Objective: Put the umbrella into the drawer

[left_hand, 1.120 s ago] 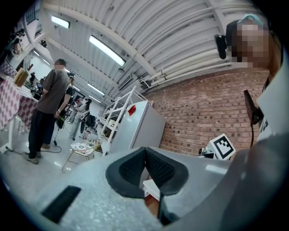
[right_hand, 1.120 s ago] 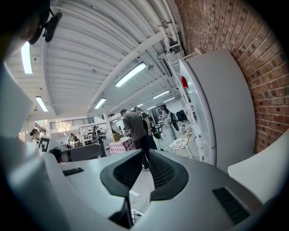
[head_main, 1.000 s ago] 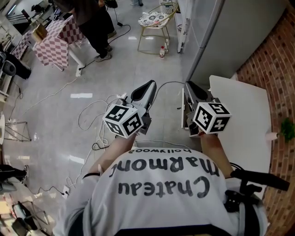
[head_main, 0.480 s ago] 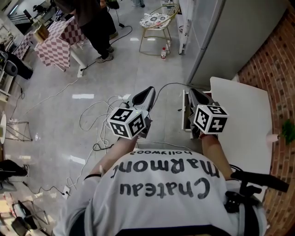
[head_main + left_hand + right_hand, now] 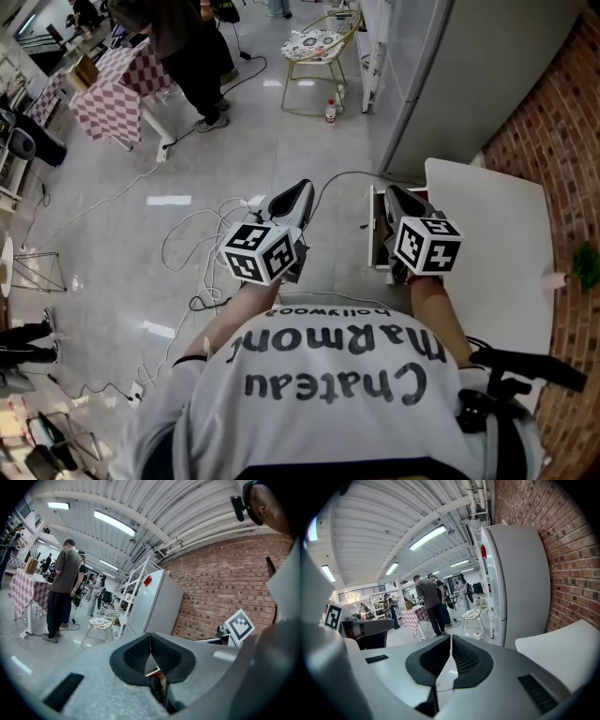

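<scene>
I see no umbrella in any view. My left gripper (image 5: 302, 184) hangs over the grey floor, its jaws shut with nothing between them; in the left gripper view its dark pads meet at the tips (image 5: 150, 637). My right gripper (image 5: 396, 192) is shut and empty too (image 5: 451, 637). It hovers over the left edge of a white cabinet top (image 5: 487, 244), just above what looks like a pulled-out drawer (image 5: 375, 239). What lies inside the drawer is hidden by the gripper.
A tall grey fridge (image 5: 469, 75) stands beyond the cabinet, with a brick wall (image 5: 562, 141) on the right. Cables (image 5: 197, 244) trail over the floor. Farther off are a wire chair (image 5: 314, 42), a checkered table (image 5: 112, 89) and a standing person (image 5: 187, 47).
Both grippers have sunk a little and drawn slightly nearer to me. Their jaws stay shut.
</scene>
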`<state>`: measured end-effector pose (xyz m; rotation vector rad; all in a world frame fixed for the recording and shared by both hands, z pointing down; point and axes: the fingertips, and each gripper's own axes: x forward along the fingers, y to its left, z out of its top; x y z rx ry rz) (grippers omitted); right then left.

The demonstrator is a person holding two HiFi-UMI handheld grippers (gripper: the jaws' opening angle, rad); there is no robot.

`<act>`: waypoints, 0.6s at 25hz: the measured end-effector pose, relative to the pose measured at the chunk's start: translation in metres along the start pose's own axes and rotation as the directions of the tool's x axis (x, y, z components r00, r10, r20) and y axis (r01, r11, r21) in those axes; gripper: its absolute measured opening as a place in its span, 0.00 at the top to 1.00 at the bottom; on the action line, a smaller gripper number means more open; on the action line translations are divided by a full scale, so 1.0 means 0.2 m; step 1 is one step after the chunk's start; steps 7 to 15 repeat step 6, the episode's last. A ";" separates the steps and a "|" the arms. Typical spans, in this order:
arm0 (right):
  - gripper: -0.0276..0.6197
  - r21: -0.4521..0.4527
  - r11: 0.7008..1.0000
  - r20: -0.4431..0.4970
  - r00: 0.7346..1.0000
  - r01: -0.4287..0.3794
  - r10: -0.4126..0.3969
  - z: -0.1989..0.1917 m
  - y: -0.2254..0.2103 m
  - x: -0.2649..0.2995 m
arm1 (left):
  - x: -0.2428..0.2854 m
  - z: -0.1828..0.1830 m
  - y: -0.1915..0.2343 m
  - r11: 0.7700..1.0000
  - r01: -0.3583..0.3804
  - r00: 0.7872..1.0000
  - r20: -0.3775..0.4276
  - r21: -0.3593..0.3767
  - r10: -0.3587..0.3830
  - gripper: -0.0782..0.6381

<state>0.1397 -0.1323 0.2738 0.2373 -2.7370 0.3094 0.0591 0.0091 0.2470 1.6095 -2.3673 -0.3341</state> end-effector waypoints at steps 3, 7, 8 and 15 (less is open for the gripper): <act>0.92 0.003 1.000 -0.008 1.000 0.001 -0.001 -0.01 -0.02 0.00 | 0.01 -0.01 -0.01 1.000 0.006 1.000 0.001 -0.006 -0.006 0.87; 0.92 0.004 1.000 -0.015 1.000 0.003 -0.003 -0.02 -0.04 0.00 | 0.02 -0.01 -0.03 1.000 0.011 1.000 0.004 -0.009 -0.011 0.87; 0.92 0.004 1.000 -0.015 1.000 0.003 -0.003 -0.02 -0.04 0.00 | 0.02 -0.01 -0.03 1.000 0.011 1.000 0.004 -0.009 -0.011 0.87; 0.92 0.004 1.000 -0.015 1.000 0.003 -0.003 -0.02 -0.04 0.00 | 0.02 -0.01 -0.03 1.000 0.011 1.000 0.004 -0.009 -0.011 0.87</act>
